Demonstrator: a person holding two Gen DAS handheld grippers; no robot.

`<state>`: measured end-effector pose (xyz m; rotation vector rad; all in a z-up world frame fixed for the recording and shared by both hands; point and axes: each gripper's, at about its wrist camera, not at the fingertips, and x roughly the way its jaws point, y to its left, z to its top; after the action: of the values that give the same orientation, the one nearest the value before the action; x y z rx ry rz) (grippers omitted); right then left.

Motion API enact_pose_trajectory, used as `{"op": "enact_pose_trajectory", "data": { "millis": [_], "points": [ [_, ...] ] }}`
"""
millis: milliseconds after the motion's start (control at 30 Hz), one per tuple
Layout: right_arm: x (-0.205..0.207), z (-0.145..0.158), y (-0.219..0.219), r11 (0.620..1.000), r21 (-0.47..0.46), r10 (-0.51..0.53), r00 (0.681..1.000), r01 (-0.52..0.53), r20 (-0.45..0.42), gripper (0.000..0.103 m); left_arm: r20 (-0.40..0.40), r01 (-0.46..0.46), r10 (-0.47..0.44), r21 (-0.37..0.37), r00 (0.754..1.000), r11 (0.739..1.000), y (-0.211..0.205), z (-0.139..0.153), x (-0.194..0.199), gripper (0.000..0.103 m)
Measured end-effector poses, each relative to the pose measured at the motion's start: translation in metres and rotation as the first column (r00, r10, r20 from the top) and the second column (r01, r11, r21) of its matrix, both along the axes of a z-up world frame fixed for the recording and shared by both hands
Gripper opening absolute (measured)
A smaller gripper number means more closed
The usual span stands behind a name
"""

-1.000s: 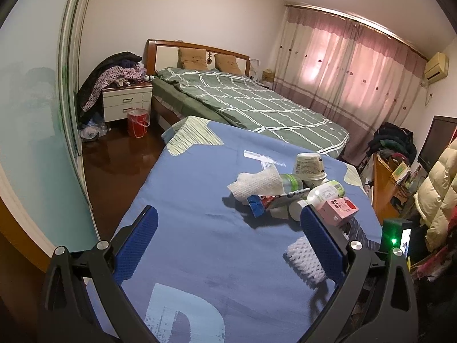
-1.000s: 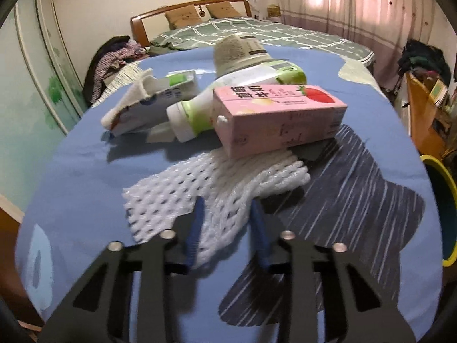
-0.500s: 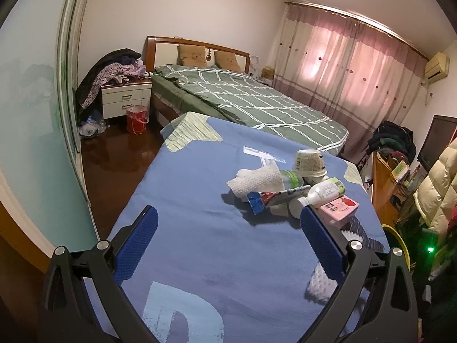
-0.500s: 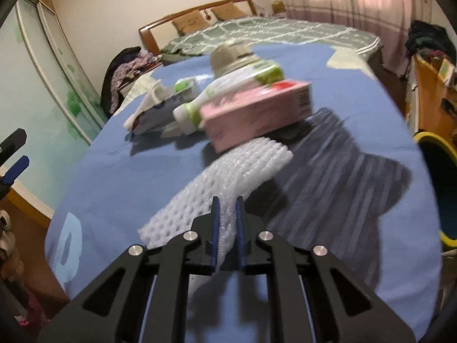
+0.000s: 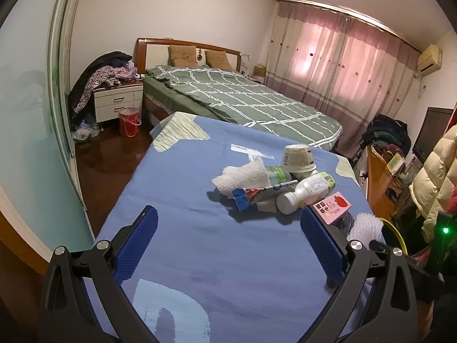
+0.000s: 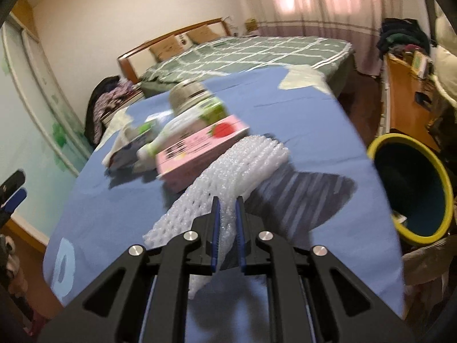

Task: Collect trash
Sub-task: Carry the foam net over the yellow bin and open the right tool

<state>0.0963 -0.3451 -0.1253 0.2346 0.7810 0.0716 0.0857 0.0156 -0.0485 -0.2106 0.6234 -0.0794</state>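
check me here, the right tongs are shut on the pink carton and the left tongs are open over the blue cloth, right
Not quite. The right wrist view shows the right tongs shut on the white foam net, not the pink carton, which lies on the blue cloth. The left tongs are open.

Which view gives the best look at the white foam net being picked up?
The right wrist view. There the white foam net fills the centre, pinched between the right tool's fingers, its mesh visible though slightly blurred. The left wrist view shows only a small end of the net past that tool's right finger.
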Motion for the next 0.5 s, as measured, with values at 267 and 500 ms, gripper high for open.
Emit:
{"op": "enact_pose_trajectory", "data": {
  "millis": [267,500],
  "points": [
    [0.004,0.003,-0.057,0.987,-0.024,-0.158,0.987,0.159,0.023,0.01,-0.02,0.058,-0.058,0.019,0.998,0.998,-0.023,-0.006,0.009,0.098],
    [0.005,0.0,-0.114,0.952,-0.036,-0.302,0.953,0.303,0.03,0.01,-0.04,0.1,-0.099,0.035,0.994,0.994,-0.047,-0.012,0.023,0.098]
  ]
}}
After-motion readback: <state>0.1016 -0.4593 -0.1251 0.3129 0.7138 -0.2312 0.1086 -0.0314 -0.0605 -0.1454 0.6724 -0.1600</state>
